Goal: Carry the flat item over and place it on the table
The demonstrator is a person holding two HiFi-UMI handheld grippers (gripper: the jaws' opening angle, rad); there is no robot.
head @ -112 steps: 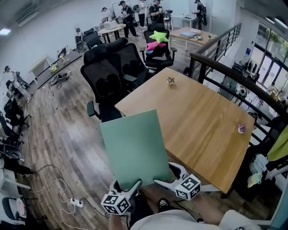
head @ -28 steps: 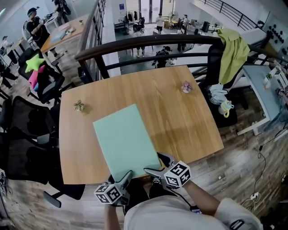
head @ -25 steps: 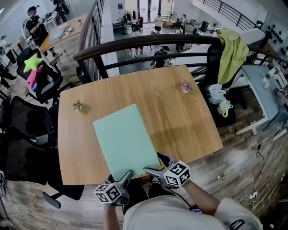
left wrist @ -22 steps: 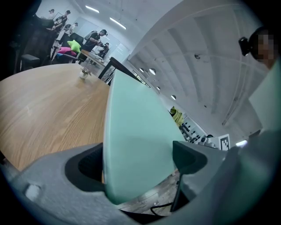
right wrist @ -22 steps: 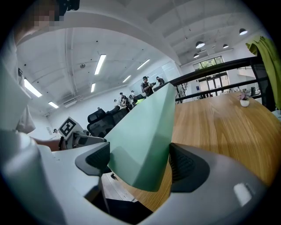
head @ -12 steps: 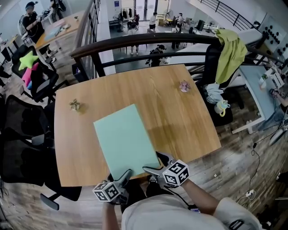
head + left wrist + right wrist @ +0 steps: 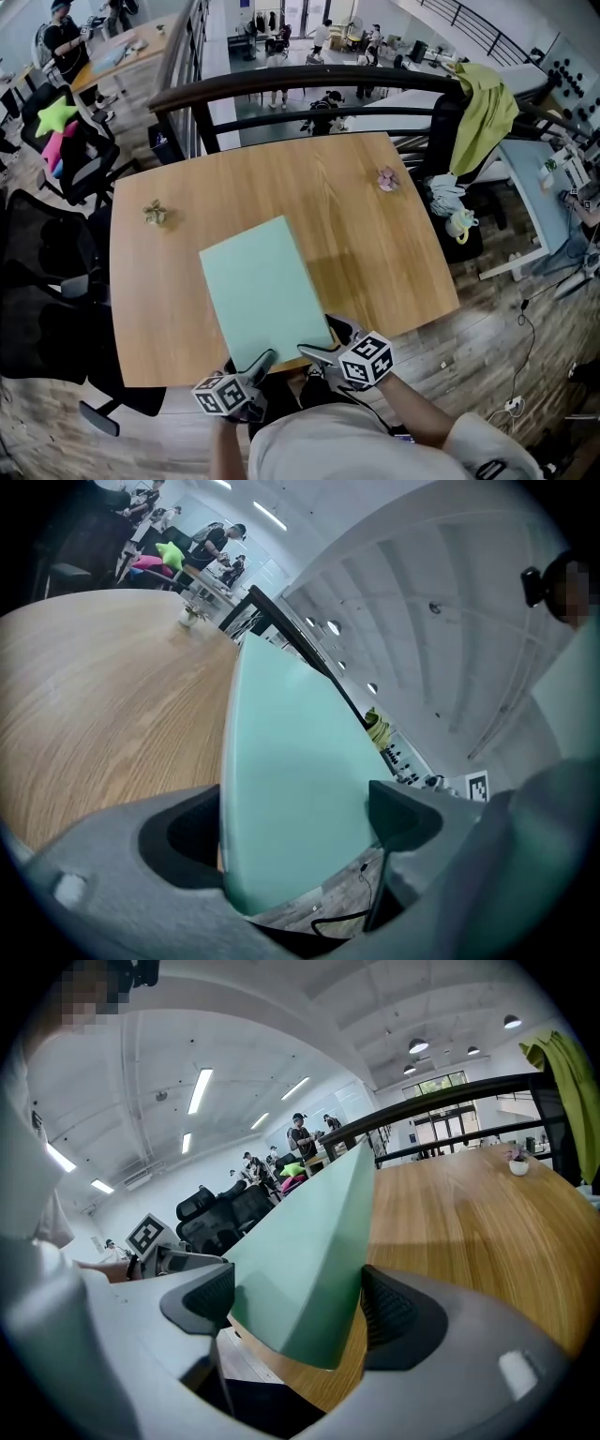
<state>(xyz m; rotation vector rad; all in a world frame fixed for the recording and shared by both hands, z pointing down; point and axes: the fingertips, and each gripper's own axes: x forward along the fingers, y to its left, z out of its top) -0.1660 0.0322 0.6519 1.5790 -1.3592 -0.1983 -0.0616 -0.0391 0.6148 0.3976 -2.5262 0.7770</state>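
At the far left, black office chairs (image 7: 42, 281) are seen beside the wooden table (image 7: 394, 253), and a green star-shaped cushion (image 7: 58, 112) lies on another chair farther away. On the left part of the table, a small brownish object (image 7: 155, 213) is placed; its kind cannot be told.

The pale green flat board (image 7: 262, 291) is held over the near left-centre part of the table, with its near edge reaching past the near edge of the table. A shadow is cast on the wood just to its right. Whether its far edge touches the table cannot be told.

The near left corner of the board is clamped by the left gripper (image 7: 258, 366). In the left gripper view, the board (image 7: 291, 752) stands between the two jaws, which are closed on it. The near right corner is clamped in the same way by the right gripper (image 7: 319, 339), and in the right gripper view the board (image 7: 309, 1232) is seen tilted between the closed jaws.

Farther right, a small pink object (image 7: 387, 178) rests near the far edge of the table. A dark railing (image 7: 309, 82) runs behind the table, and a yellow-green cloth (image 7: 483, 103) hangs over it at the right.
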